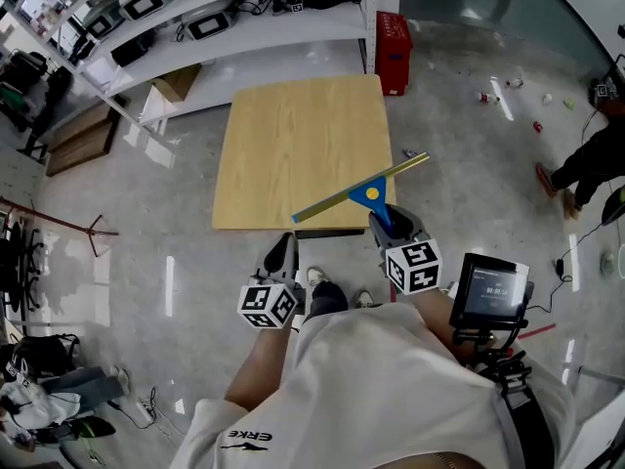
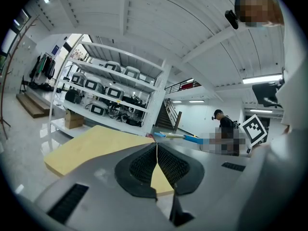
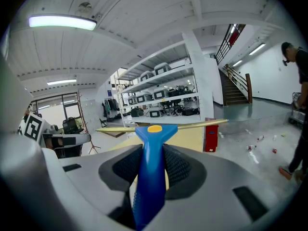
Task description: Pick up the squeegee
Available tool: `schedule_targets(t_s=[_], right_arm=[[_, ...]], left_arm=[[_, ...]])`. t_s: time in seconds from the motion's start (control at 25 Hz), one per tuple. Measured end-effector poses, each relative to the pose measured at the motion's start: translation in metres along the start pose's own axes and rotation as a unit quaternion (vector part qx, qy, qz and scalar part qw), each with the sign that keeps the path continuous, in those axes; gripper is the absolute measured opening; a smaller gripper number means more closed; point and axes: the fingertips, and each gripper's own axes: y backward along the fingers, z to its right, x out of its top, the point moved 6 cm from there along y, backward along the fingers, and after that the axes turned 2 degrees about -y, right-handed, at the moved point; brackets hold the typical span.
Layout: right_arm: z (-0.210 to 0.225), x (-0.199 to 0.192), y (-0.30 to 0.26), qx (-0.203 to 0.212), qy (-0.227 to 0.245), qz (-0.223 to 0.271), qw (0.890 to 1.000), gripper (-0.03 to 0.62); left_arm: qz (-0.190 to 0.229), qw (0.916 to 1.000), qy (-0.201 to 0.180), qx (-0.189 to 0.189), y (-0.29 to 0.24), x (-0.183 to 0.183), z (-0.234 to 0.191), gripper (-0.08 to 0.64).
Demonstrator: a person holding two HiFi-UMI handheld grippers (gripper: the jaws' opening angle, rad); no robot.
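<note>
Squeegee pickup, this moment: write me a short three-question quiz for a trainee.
1. True or false: the left gripper holds the squeegee.
2. The jaws of the right gripper clamp the squeegee by: A) its blade, B) its blue handle, C) nothing at all.
3. Fill in: the left gripper's jaws are ____.
Key: 1 false; 2 B; 3 together, with nothing between them.

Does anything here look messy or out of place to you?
Small bits of litter lie scattered on the floor right of the wooden table; they are too small to identify. Otherwise nothing stands out: the right tongs grip the squeegee by its blue handle, its blade slanting above the table's near edge.
</note>
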Motion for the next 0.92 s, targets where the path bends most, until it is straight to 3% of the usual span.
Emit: schedule_targets(t_s=[0.92], right_arm=[[-0.0005, 0.0007, -0.0031, 0.005, 0.004, -0.005, 1.000, 0.137]], left_arm=[[-0.002, 1.0000, 0.002, 0.004, 0.0020, 0.0027, -0.0031, 0.009]])
